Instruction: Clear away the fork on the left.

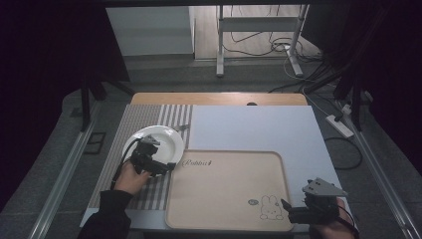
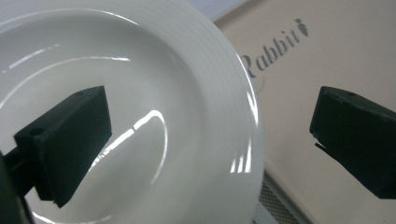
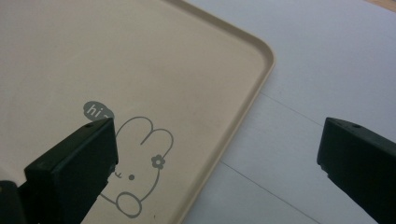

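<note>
The white plate [image 2: 154, 121] lies on the striped mat [image 1: 149, 194], its rim passing between the spread jaws of the left claw [image 2: 210, 144], one jaw over the dish, the other over the beige tray [image 1: 224, 199] just beside it. The right claw [image 3: 217, 163] (jaws wide, holding nothing) hangs over the tray's rabbit corner and the bench [image 1: 259, 129].

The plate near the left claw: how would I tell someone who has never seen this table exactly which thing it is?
Start at the big beige tray with the rabbit drawing. Just off its far left corner, on the striped mat, sits the plate, with the open left claw straddling its rim. It is the one round, glossy white thing; everything around it is flat and matte.
</note>
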### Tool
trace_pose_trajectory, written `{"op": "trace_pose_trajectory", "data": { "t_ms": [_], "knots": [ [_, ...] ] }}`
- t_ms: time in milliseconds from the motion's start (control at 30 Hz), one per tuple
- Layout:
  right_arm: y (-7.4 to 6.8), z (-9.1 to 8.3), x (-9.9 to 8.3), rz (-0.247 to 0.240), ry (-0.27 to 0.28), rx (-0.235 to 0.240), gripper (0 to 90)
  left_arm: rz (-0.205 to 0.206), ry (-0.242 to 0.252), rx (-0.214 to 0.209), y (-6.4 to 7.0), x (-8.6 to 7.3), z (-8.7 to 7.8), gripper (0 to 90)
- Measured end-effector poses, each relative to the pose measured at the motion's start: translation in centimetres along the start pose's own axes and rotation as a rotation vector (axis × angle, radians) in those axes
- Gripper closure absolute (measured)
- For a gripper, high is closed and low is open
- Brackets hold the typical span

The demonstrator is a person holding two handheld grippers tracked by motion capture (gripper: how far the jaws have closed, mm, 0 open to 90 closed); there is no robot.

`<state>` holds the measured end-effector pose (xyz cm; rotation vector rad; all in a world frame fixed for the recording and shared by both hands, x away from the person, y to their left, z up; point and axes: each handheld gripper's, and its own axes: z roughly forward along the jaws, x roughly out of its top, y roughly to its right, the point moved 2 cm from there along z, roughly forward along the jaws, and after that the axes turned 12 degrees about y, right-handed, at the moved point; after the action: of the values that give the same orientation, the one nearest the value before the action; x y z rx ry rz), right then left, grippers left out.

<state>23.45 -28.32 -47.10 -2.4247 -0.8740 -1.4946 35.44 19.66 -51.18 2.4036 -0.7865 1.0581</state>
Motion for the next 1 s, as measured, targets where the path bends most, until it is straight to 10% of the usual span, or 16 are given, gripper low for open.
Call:
{"op": "trace_pose_trajectory", "data": {
  "t_ms": [1000],
  "knots": [
    [0.0,0.1,0.0,-0.002,-0.005,0.006,0.0,0.038,-0.028,-0.029,-2.8,5.0,6.5,2.6]
  ]
}}
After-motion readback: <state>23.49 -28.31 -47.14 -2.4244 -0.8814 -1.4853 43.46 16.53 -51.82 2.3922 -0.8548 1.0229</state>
